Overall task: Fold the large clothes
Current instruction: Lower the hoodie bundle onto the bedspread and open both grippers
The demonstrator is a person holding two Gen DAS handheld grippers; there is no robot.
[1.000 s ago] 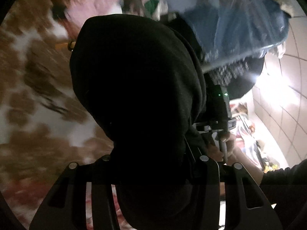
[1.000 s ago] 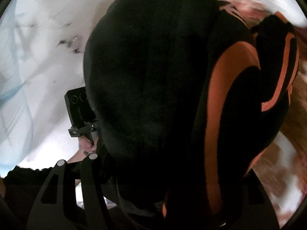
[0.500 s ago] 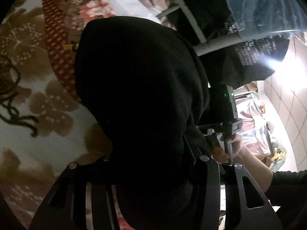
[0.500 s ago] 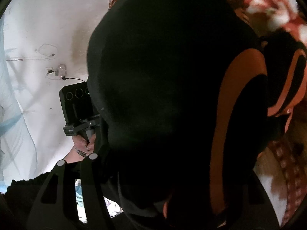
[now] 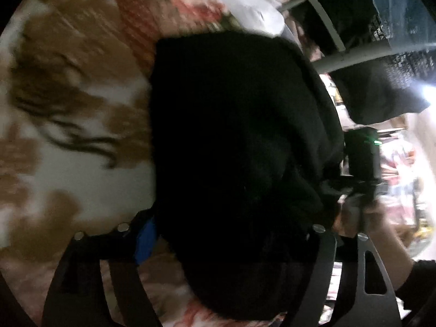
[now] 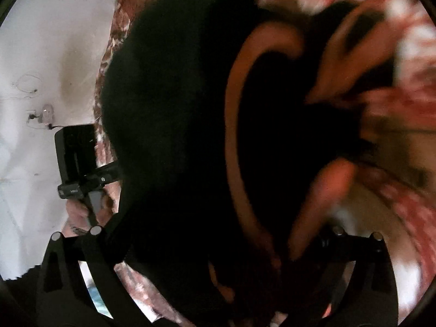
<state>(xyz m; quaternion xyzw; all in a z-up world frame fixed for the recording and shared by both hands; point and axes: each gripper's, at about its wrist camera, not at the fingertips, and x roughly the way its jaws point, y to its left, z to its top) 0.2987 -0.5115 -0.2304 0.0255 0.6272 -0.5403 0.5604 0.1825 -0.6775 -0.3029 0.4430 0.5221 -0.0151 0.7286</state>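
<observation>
The black garment [image 5: 234,141], with orange stripes [image 6: 234,141] showing in the right wrist view, is bunched on the floral blanket [image 5: 68,125], draped straight ahead between the fingers of both grippers and hiding their tips; its long axis cannot be told from this heap. The left gripper [image 5: 229,234] and right gripper [image 6: 215,234] are both seen with jaws opening wide, cloth lying between them but no longer pinched. Neither hand is clearly nearer, each being at its own end of the bundle.

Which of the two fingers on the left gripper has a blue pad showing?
The finger at the picture's left; blue shows at its tip, while the other finger is all black.
</observation>
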